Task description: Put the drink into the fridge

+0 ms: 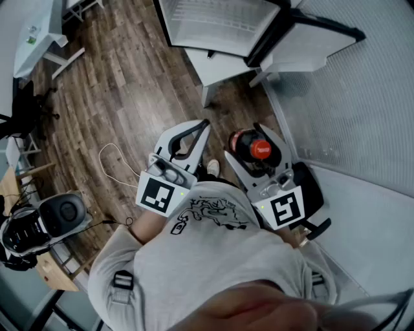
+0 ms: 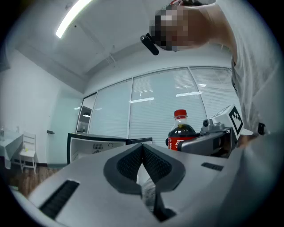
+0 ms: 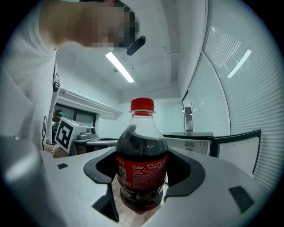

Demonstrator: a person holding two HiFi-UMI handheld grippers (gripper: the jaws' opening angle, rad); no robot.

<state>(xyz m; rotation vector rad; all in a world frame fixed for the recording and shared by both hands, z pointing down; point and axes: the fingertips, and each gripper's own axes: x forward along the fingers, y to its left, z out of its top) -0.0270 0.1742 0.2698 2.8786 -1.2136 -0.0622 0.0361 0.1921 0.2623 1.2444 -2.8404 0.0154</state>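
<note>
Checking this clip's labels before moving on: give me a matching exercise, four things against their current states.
Things:
1. cola bottle
2. left gripper
3. right gripper
4. fridge

States:
A. door open
B. jaws together, nothing between them
C. upright, red cap on
D. clamped round the bottle

Pairs: 1-C; 2-B; 3-D; 4-A

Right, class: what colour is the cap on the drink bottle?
Red. The cap shows best in the right gripper view.
</note>
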